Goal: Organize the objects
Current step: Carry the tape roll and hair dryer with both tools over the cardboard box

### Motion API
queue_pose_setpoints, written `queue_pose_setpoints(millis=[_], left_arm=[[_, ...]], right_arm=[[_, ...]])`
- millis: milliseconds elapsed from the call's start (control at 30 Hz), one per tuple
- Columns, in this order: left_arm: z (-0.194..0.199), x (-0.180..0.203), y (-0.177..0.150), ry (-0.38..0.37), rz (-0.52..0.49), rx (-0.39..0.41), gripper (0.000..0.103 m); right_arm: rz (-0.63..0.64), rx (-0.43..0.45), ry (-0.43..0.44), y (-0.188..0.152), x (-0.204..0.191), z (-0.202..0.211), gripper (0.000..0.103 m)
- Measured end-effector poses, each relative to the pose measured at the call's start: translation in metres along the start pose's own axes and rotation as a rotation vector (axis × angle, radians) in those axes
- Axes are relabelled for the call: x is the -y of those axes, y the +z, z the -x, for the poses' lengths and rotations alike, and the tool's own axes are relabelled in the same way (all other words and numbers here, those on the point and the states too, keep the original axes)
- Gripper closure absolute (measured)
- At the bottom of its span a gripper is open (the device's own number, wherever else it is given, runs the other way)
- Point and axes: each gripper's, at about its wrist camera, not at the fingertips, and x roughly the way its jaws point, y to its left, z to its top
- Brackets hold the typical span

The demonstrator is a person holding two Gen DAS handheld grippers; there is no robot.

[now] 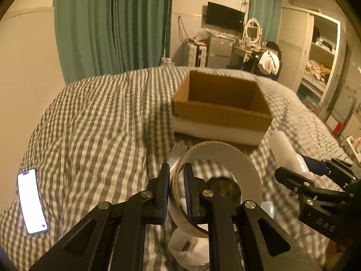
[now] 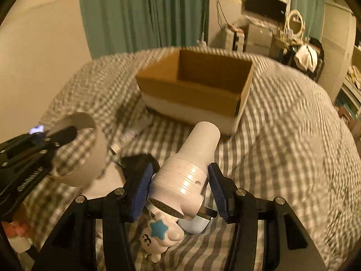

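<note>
Tape roll (image 1: 216, 187): riding in the left gripper (image 1: 176, 194), jaws clenched on its wall, one pad inside the ring, one outside
Cup stack (image 2: 191, 169): sitting between the right gripper (image 2: 180, 194) pads, grasped at its wide ribbed end
Stack axis: pointing away, closed end toward the cardboard box (image 2: 194, 90)
Box: standing open on the checked bedspread (image 1: 90, 124), floor hidden
Phone (image 1: 31, 201): lying lit, far left
</note>
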Motion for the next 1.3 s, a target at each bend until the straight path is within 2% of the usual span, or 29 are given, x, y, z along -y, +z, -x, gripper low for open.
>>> queue_pose_setpoints(millis=[133, 233, 400, 533, 733, 900, 1033, 1300], left_arm=[[0.009, 0.005, 0.031, 0.006, -0.014, 0.037, 0.091], [0.01, 0.007, 0.058, -0.019, -0.017, 0.056, 0.091], [-0.002, 0.012, 0.102, -0.016, -0.054, 0.091, 0.091], [-0.028, 0.019, 0.141, -0.014, -0.081, 0.093, 0.091], [-0.083, 0.032, 0.176, 0.01, -0.128, 0.069, 0.091], [-0.135, 0.045, 0.192, 0.004, -0.159, 0.024, 0.09], [-0.176, 0.054, 0.191, 0.0, -0.186, -0.017, 0.091], [-0.222, 0.06, 0.173, -0.003, -0.218, -0.087, 0.09]], right_arm=[[0.039, 0.063, 0.017, 0.024, 0.001, 0.023, 0.052], [0.051, 0.102, 0.047, 0.041, 0.006, 0.036, 0.052], [0.053, 0.146, 0.09, 0.078, 0.02, 0.04, 0.052], [0.048, 0.173, 0.099, 0.109, 0.033, 0.032, 0.052], [0.049, 0.18, 0.098, 0.154, 0.05, -0.004, 0.052], [0.052, 0.147, 0.084, 0.182, 0.066, -0.054, 0.052], [0.054, 0.105, 0.067, 0.194, 0.079, -0.095, 0.052], [0.045, 0.003, 0.067, 0.178, 0.098, -0.156, 0.052]])
